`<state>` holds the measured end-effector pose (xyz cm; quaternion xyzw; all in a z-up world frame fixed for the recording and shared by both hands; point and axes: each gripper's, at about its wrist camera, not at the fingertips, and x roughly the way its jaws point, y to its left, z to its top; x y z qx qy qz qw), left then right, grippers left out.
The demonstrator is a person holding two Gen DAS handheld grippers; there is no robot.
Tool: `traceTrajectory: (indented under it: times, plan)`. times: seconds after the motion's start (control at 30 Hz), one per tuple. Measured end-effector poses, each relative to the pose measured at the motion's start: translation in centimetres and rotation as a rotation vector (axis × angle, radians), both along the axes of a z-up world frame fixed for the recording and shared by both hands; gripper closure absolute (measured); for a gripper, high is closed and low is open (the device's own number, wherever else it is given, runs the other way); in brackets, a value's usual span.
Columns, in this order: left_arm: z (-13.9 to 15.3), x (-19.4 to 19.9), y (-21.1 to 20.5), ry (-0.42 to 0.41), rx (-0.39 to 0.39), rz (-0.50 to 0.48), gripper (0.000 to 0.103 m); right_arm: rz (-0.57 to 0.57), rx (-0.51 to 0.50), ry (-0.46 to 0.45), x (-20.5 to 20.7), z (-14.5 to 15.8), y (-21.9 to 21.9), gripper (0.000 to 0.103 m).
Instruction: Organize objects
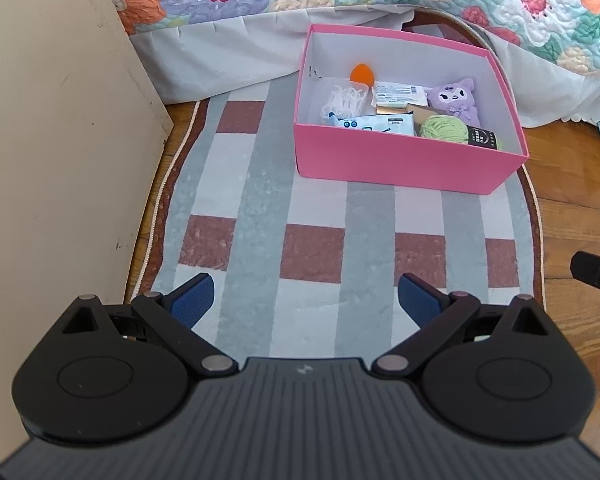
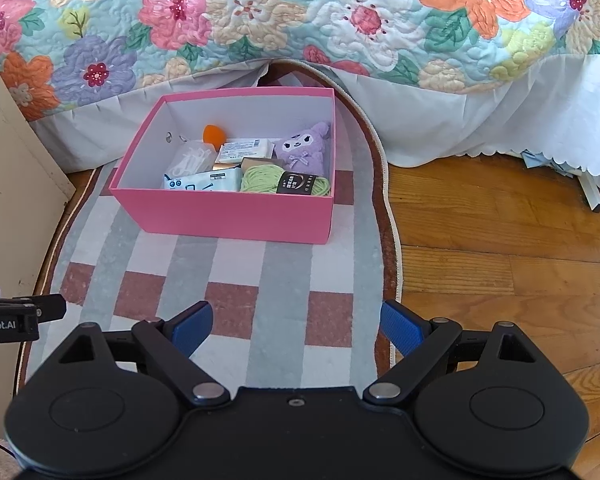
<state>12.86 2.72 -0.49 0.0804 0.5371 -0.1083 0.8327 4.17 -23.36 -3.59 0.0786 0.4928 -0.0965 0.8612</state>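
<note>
Both grippers, left (image 1: 302, 300) and right (image 2: 296, 326), hang spread wide, holding nothing. Pink box (image 2: 228, 216) wall hides half the green yarn (image 2: 260, 180); wipes pack (image 2: 204, 182) partly buried.

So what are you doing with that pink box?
Tidying up. The pink box sits on the striped rug beside the bed, already holding a purple plush toy, green yarn, an orange sponge and some packets. The left gripper and the right gripper hover short of it, jaws open, holding nothing.
</note>
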Motion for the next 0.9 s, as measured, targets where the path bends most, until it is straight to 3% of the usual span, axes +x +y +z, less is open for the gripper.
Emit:
traceTrajectory:
  times: [0.9]
  plan:
    - [0.28,-0.25,-0.35,-0.017,0.026,-0.027,0.002,-0.001,-0.005,0.001,-0.36,0.02,0.12,0.01]
